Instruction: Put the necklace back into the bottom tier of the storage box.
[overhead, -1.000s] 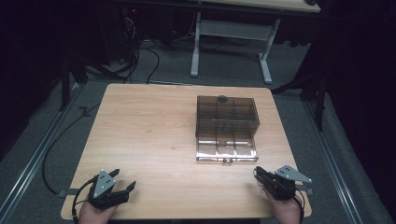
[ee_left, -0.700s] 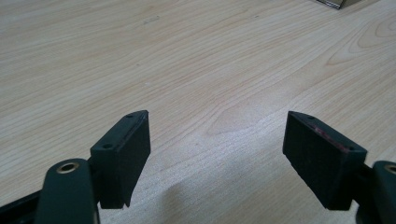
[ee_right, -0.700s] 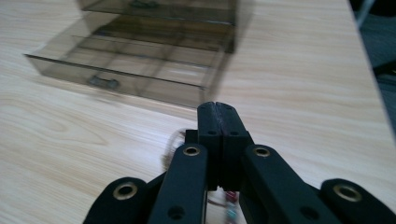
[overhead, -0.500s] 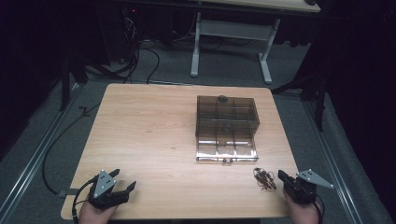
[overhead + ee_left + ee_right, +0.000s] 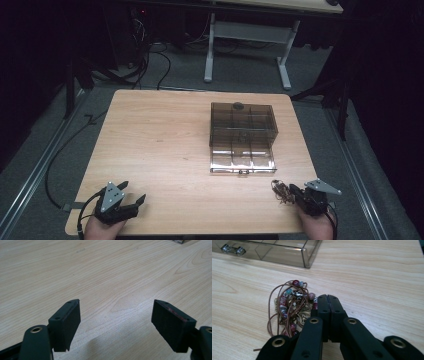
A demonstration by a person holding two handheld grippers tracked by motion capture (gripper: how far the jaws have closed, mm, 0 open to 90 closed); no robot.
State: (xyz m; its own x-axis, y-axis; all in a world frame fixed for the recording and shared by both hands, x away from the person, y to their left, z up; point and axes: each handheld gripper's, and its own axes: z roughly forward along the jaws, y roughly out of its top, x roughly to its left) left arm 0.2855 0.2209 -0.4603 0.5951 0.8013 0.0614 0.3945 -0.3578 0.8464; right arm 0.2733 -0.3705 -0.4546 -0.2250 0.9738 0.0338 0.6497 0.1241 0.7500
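Observation:
A tangle of brown cord with red, pink and teal beads [image 5: 290,307] lies on the wooden table [image 5: 165,145] near its front right corner, and appears again as a small bundle [image 5: 281,191] from above. My right gripper [image 5: 328,298] is shut, jaws pressed flat together with nothing visibly between them, its tip at the bundle's right edge; from above, the right gripper [image 5: 295,193] sits just right of the beads. My left gripper [image 5: 116,322] stands wide open over bare wood at the front left corner [image 5: 134,192].
A smoky clear compartment box [image 5: 242,137] stands right of centre with its lid hinged open, metal latch [image 5: 233,250] facing the front. Its near corner [image 5: 307,255] lies just beyond the beads. Cables [image 5: 150,60] and a desk frame [image 5: 247,35] lie beyond the table.
One second ago the right gripper covered the spot where the beads now lie. It then drew back to the right, leaving the bundle on the table, and has since edged back against it.

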